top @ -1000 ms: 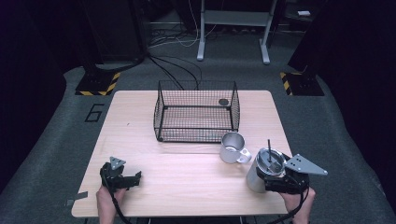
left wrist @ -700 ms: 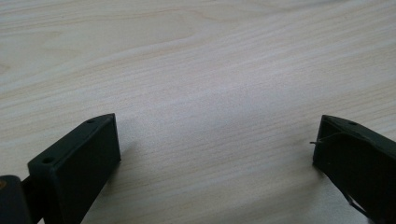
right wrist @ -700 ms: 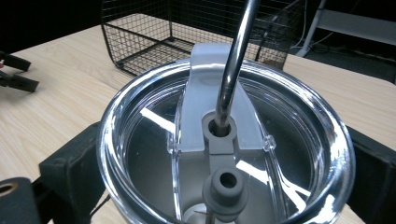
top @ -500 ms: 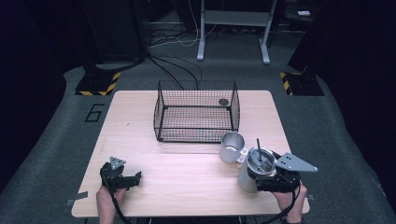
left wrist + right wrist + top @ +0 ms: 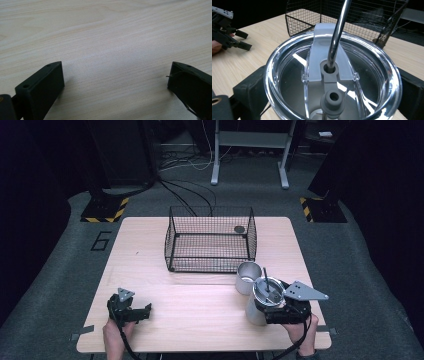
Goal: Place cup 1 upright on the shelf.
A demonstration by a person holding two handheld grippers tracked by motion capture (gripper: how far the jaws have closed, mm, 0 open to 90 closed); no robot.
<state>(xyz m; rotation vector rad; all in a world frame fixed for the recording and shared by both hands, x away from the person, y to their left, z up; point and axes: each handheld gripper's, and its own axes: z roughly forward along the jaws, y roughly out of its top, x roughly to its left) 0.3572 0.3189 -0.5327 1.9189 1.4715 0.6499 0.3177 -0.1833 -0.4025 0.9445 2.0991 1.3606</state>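
A steel tumbler with a clear lid and a metal straw stands tilted at the table's front right. My right gripper is shut on its body, with one black jaw on each side of it in the right gripper view. A smaller open metal cup stands just behind the tumbler, close to it. My left gripper rests low near the front left, open, with only bare wood between its jaws.
A black wire basket stands at the middle back of the wooden table, with a small dark round thing at its far right corner. My left gripper also appears far off in the right gripper view.
My right gripper has carried the tumbler leftward, nearer the metal cup. The left gripper has stayed where it was.
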